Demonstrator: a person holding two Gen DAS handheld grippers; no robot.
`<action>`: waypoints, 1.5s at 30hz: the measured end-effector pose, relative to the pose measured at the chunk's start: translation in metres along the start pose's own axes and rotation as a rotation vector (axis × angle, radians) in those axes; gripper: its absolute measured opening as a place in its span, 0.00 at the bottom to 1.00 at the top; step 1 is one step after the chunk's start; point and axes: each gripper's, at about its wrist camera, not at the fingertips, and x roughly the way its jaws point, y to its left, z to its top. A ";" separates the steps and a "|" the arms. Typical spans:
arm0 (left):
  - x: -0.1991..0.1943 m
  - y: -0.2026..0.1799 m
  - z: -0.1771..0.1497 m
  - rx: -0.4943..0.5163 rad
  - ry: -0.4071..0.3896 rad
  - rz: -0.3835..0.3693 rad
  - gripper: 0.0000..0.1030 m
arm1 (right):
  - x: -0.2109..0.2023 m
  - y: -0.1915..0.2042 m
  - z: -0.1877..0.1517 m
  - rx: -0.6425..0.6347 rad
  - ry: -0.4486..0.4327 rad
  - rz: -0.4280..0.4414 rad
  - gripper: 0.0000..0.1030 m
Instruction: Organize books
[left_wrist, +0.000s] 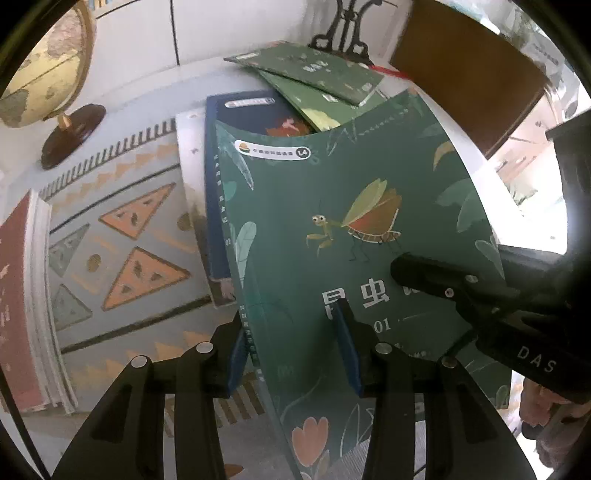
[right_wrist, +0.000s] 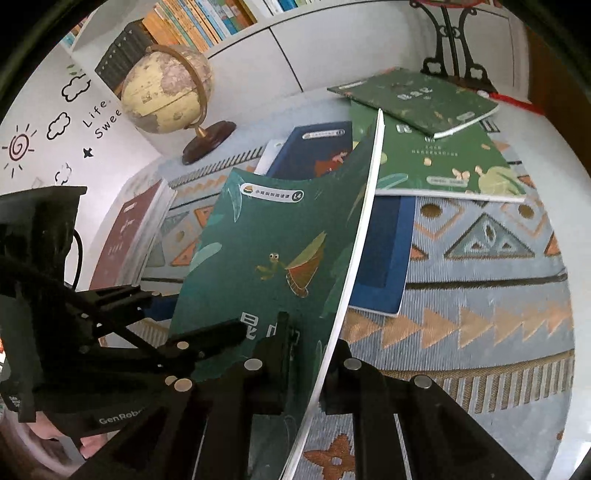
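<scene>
A dark green book with an insect on its cover (left_wrist: 332, 206) (right_wrist: 258, 251) is lifted off the table, bent into a curve and held from both sides. My left gripper (left_wrist: 291, 350) is shut on it at the spine edge, one blue pad under the spine and the other on the cover. My right gripper (right_wrist: 306, 358) is shut on the white page edge; in the left wrist view the right gripper (left_wrist: 406, 269) lies on the cover. In the right wrist view the left gripper (right_wrist: 221, 332) shows at the book's left edge.
Under the lifted book lies a blue book (right_wrist: 384, 251) on a patterned cloth (right_wrist: 480, 295). Two green books (right_wrist: 417, 96) overlap at the back by a black iron stand (right_wrist: 450, 44). A red-brown book (right_wrist: 125, 229) and a globe (right_wrist: 166, 92) stand to the left.
</scene>
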 end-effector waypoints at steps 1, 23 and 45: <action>-0.003 0.002 0.002 -0.003 -0.004 0.003 0.39 | -0.002 0.000 0.001 0.001 -0.005 0.001 0.11; -0.093 0.146 0.007 -0.221 -0.183 0.080 0.39 | 0.008 0.130 0.074 -0.154 -0.081 0.048 0.11; -0.110 0.311 -0.052 -0.494 -0.194 0.267 0.38 | 0.130 0.287 0.108 -0.356 0.024 0.195 0.11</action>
